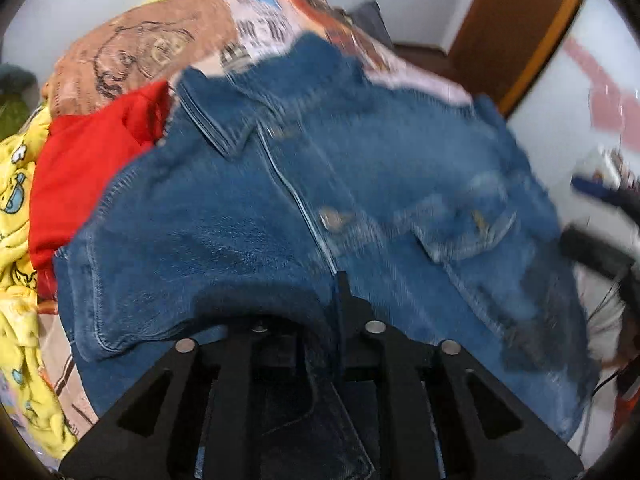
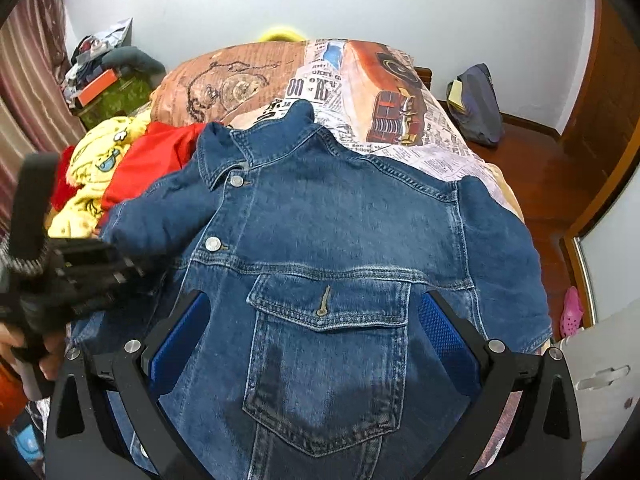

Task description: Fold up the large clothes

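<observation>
A blue denim jacket (image 2: 328, 240) lies front-up on a bed, collar toward the far wall, resting on a bedspread (image 2: 392, 92) printed with newsprint and an orange vehicle. Its buttoned placket runs down the left part of the right wrist view, and a flapped chest pocket (image 2: 328, 360) sits in the middle of that view. The right gripper (image 2: 316, 340) hangs just above the jacket with its jaws spread wide, one blue-padded finger on each side of the pocket and nothing between them. In the left wrist view, which is blurred, the left gripper (image 1: 316, 312) has its jaws drawn close together with a fold of denim bunched between them near the placket, so it is grasping the jacket. The left gripper also shows at the left edge of the right wrist view, held in a hand (image 2: 32, 348) beside the jacket's sleeve. Next to the jacket, on the collar's left, lie a red garment (image 2: 156, 160) and a yellow cartoon-print cloth (image 2: 100, 176). A dark backpack (image 2: 478, 106) sits on the wooden floor beside the bed, near the wall.
</observation>
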Motion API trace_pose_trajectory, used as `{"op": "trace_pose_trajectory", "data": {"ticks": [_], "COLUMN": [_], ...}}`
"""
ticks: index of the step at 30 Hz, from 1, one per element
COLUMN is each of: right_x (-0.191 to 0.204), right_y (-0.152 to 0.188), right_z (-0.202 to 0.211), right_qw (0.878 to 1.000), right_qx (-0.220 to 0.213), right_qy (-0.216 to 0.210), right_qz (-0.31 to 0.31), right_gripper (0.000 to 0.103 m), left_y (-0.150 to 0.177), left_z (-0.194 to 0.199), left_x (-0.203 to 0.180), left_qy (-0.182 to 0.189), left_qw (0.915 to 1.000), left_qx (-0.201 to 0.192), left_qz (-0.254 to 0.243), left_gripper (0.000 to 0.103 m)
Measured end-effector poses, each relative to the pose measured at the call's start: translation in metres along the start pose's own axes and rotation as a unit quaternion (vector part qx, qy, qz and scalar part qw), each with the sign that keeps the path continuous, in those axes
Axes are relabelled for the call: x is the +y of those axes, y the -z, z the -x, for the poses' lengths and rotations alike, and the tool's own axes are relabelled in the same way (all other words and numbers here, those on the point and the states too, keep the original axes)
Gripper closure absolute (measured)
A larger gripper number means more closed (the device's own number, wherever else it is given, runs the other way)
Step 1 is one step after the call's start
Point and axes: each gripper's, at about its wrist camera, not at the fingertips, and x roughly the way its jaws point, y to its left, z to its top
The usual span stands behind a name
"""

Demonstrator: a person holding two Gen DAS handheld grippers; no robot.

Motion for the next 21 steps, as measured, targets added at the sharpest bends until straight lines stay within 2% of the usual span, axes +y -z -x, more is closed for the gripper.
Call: {"op": "trace_pose_trajectory", "data": {"ticks": [2, 5, 6, 9, 13, 18, 21], "right_x": [0.005, 0.014, 0.016, 0.028, 0.052, 0.094, 0.124], "right_y": [-0.001, -0.003, -0.004, -0.009, -0.021, -0.034, -0.04], "right_z": [0.001, 0.003, 0.004, 0.007, 0.011, 0.008, -0.003], "right_qw": [1.0, 1.0, 1.0, 0.999, 0.997, 0.993, 0.988], "right_qx": [-0.002, -0.006, -0.008, -0.015, -0.031, -0.042, -0.036], "right_qy": [0.002, 0.004, 0.004, 0.003, -0.003, -0.026, -0.042], "right_qz": [0.01, 0.025, 0.029, 0.043, 0.067, 0.111, 0.142], "right_gripper": [0.0, 0.0, 0.0, 0.0, 0.0, 0.0, 0.0], "left_y": [0.007, 0.016, 0.018, 0.022, 0.027, 0.033, 0.038], "left_z": [-0.002, 0.014, 0.02, 0.046, 0.09, 0.143, 0.157], "left_x": [-0.006, -0.006, -0.004, 0.005, 0.033, 0.091, 0.127], "left_qy": [0.0, 0.02, 0.026, 0.009, -0.039, -0.089, -0.12], "left_qw": [0.9998, 0.9994, 0.9993, 0.9994, 0.9967, 0.9879, 0.9818], "left_qx": [0.012, 0.01, 0.006, -0.018, -0.069, -0.124, -0.138], "left_qz": [-0.016, -0.027, -0.027, -0.027, -0.017, 0.025, 0.052], "left_gripper": [0.073, 0.05, 0.047, 0.046, 0.04, 0.03, 0.029]}}
